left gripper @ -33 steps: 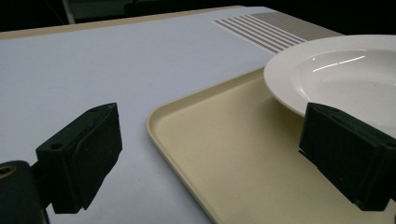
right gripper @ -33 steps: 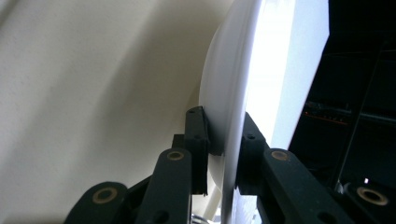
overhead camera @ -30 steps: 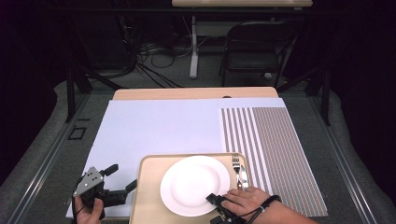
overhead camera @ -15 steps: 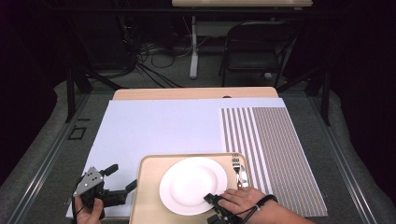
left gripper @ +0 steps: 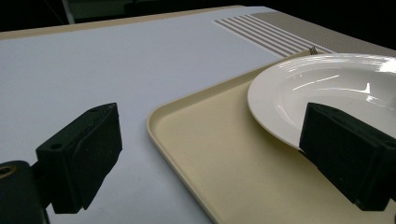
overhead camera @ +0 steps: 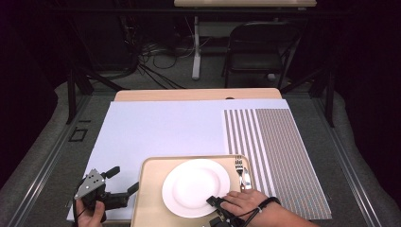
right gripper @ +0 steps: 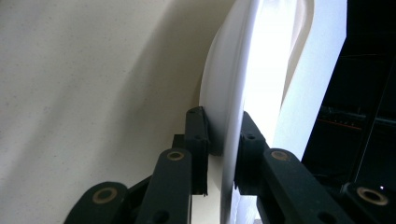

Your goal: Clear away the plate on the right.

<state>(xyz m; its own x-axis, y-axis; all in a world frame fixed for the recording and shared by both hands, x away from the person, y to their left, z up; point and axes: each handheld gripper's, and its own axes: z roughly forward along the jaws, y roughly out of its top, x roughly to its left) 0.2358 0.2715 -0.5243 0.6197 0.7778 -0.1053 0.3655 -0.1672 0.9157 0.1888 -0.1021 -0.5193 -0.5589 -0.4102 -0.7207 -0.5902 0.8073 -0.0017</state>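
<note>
At the left edge of the surface (overhead camera: 156, 127), the left gripper (overhead camera: 118, 182) rests just beside the tray (overhead camera: 151, 189), its jaws spread wide with nothing between them. In the left gripper view one jaw stands over the white sheet, the other over the tray near the plate's rim. The plate (overhead camera: 191, 187) lies in the middle of the tray, with a fork (overhead camera: 239, 166) just right of it on the tray. At the plate's near right rim, the right gripper (overhead camera: 213, 202) pinches the edge between its jaws.
</note>
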